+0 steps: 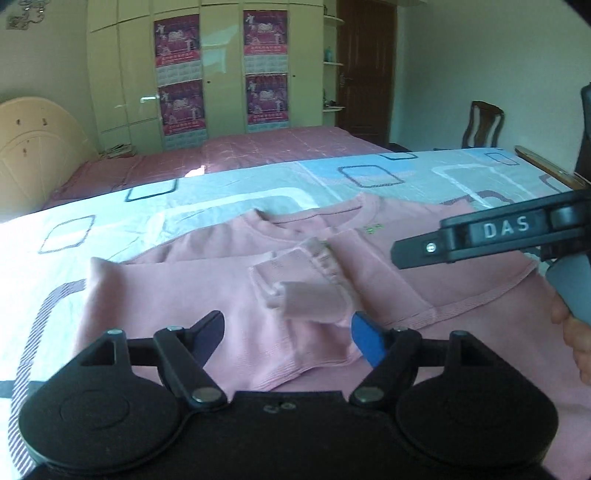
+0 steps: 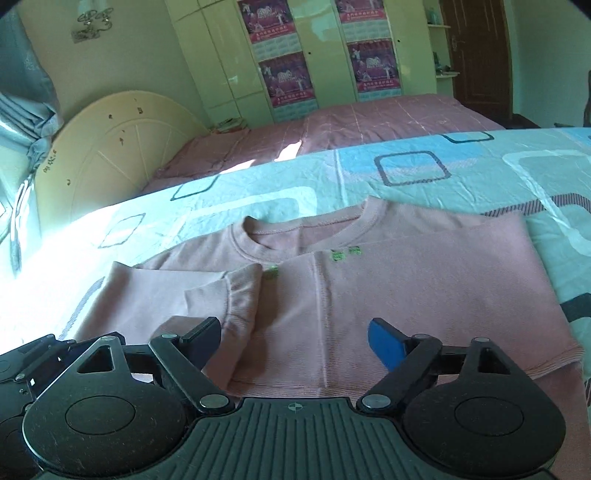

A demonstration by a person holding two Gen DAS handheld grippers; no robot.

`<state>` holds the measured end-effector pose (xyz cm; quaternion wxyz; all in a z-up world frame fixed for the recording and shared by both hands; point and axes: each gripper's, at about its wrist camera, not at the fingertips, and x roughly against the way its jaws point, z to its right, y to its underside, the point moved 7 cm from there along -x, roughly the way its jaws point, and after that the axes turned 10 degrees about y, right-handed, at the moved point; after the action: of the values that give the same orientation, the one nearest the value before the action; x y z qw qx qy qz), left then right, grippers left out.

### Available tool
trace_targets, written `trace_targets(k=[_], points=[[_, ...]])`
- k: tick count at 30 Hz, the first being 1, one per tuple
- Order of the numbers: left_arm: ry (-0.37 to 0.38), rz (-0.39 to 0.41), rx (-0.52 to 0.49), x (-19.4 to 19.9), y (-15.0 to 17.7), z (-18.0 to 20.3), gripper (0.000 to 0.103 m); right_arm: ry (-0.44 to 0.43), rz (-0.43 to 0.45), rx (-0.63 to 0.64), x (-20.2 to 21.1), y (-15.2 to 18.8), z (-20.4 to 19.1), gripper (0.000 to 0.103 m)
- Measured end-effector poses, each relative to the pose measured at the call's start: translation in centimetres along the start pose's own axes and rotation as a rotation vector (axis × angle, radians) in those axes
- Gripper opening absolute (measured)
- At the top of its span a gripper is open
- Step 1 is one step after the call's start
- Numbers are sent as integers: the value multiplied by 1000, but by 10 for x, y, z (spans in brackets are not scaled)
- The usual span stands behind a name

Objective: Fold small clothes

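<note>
I keep both tongs, left tongs (image 1: 288,334) and right tongs (image 2: 295,341), apart and empty above the pink knitted sweater (image 2: 406,295), because its sleeves lie folded inward already.

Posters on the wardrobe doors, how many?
4, in two columns of two. Upper left poster, lower left poster, upper right poster, lower right poster. The right wrist view crops the upper pair; none seems hidden.

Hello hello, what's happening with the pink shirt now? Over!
Both grippers open, left gripper and right gripper holding nothing. Pink shirt flat on patterned sheet, sleeves folded in. Nothing in the way.
</note>
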<state>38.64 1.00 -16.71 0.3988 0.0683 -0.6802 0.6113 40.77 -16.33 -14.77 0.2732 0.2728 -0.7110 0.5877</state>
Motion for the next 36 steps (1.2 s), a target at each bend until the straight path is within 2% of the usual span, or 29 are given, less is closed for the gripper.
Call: trace_targets(k=[3, 10, 11, 13, 15, 17, 18, 19, 20, 21, 23, 24, 26, 29, 33, 36], points=[[-90, -21, 45, 17, 17, -32, 75, -22, -2, 87, -5, 7, -27, 86], [-271, -94, 166, 39, 61, -84, 74, 17, -17, 281, -40, 29, -76, 83], [-289, -96, 174, 39, 66, -88, 73, 35, -12, 315, -46, 31, -80, 78], [-297, -86, 185, 37, 70, -95, 72, 71, -22, 349, -55, 34, -84, 52], [-299, -67, 185, 34, 68, -100, 72, 77, -30, 335, -60, 33, -83, 47], [-317, -47, 175, 31, 65, -105, 70, 64, -27, 300, -58, 27, -78, 28], [-321, -38, 177, 29, 63, -108, 65, 59, -19, 275, -54, 21, -74, 18], [-319, -33, 186, 27, 61, -111, 61, 58, -2, 251, -48, 14, -70, 17], [-314, -26, 197, 25, 59, -114, 53, 62, 17, 231, -43, 7, -64, 17], [-311, -17, 201, 24, 57, -115, 40, 68, 37, 208, -36, 0, -58, 15], [-318, -6, 209, 23, 54, -119, 25, 76, 61, 159, -27, -13, -44, 13], [-303, -3, 234, 22, 53, -121, 21, 88, 75, 131, -21, -20, -33, 5], [-289, 3, 262, 23, 53, -122, 18, 99, 81, 80, -15, -28, -15, 5], [-285, 7, 251, 26, 54, -118, 14, 144, 68, 26, -12, -28, 15, 5], [-276, -11, 242, 25, 57, -117, 14, 172, -40, -36, -27, -7, 45, 6], [-266, -30, 252, 25, 58, -118, 14, 203, -73, -40, -31, 6, 59, 6]])
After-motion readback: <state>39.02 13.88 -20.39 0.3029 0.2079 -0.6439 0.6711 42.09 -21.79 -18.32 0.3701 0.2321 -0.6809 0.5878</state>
